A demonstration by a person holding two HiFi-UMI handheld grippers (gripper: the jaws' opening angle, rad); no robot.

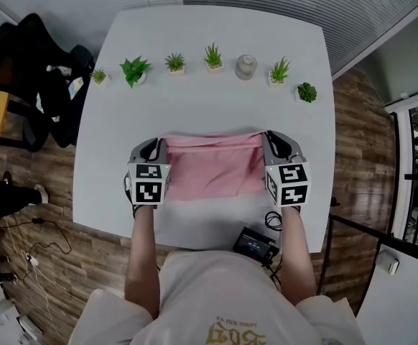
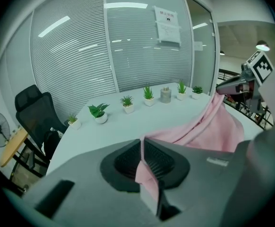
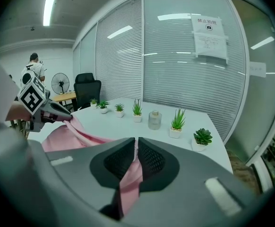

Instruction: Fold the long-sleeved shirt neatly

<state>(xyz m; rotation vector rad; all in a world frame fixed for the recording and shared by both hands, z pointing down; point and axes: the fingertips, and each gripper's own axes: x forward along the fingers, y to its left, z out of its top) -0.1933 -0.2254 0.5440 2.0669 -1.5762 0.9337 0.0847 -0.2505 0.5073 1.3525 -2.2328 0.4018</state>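
Shirt (image 1: 210, 169) is clamped at both far corners by the jaws of our left gripper (image 1: 160, 144) and right gripper (image 1: 266, 136), so its folding edge runs straight.

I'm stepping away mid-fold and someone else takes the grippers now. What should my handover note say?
Grippers: the left claw is shut on one far corner of the pink shirt; the right claw is shut on the other far corner.
Things: the shirt lies on the near part of the white table, its far edge stretched between the claws; the potted plants stand beyond it.
Done: no sleeves stick out, so it looks folded into a rectangle.
Left: probably bring the held edge over to the near edge, release, smooth.
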